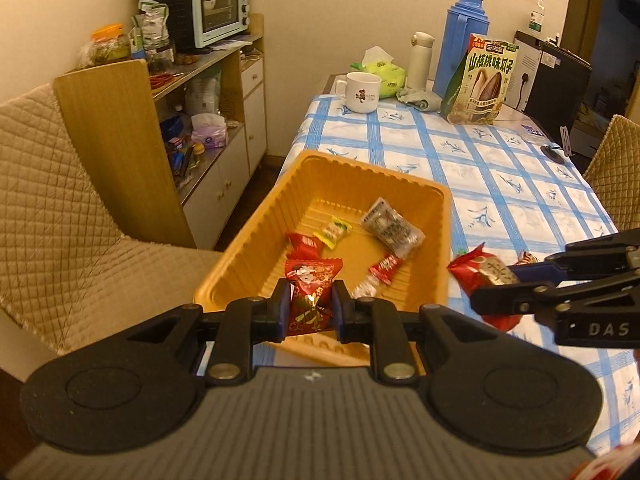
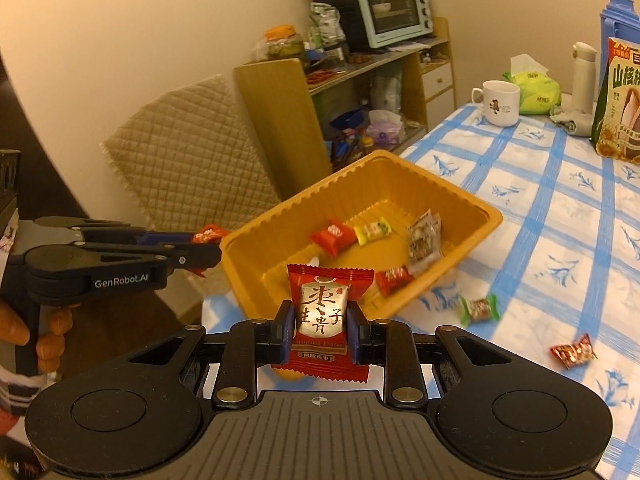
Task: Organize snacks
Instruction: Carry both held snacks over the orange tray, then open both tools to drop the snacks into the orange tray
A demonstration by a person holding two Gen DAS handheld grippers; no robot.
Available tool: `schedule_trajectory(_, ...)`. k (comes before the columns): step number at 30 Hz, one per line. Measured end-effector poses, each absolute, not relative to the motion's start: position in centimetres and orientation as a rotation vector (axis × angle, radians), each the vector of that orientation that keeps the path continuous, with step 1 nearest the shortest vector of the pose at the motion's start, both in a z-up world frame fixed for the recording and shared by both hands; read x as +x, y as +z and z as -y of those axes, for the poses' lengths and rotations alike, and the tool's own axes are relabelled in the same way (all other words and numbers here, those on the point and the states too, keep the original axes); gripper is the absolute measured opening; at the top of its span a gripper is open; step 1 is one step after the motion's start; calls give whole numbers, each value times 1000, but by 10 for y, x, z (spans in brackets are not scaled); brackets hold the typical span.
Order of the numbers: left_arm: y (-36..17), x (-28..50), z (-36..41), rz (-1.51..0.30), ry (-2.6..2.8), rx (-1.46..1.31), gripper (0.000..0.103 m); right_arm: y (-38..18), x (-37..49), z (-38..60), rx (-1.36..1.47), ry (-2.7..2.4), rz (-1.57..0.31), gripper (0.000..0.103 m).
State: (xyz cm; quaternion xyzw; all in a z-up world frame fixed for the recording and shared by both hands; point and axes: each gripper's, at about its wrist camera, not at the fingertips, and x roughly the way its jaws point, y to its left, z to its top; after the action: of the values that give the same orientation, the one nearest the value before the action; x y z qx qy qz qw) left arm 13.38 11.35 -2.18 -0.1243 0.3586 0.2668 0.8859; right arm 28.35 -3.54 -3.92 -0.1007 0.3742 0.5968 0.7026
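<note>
1. Left wrist view is showing the left gripper (image 1: 310,304) clenching a red patterned snack packet (image 1: 310,296) between its blue pads, the packet hanging over the near rim of the orange tray (image 1: 256,232).
2. Right wrist view is showing the right gripper (image 2: 318,330) pinching a red date candy packet (image 2: 326,312) with a shiny label, standing upright between the pads and hovering just short of the tray's near wall.
3. Inside the tray, five snacks are already lying: a red candy (image 1: 304,244), a yellow-green candy (image 1: 333,232), a clear grey packet (image 1: 392,228), a small red-and-white candy (image 1: 384,268) and one more wrapper beside it.
4. Out on the blue checked tablecloth (image 2: 560,248), two snacks are waiting near the tray: a green-ended candy (image 2: 478,308) and a red foil candy (image 2: 574,352).
5. Further back, a white mug (image 1: 360,92), a sunflower seed bag (image 1: 480,80) and a blue thermos (image 1: 464,36) are standing well apart from the tray.
6. I judge both hands are carrying their packets to the tray. Next, each gripper needs to get fully over the open floor, then let go, without knocking the other.
</note>
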Motion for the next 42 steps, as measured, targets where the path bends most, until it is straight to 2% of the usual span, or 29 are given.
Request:
schedule_trajectory(20,-46,171,-182,-786,449,-252,19,-59,301,-40,-217,1182,-877,27)
schedule_trajectory(42,-63,189,-200,-814,416,-273,19,-73,327,-73,-98,1107,-888,30)
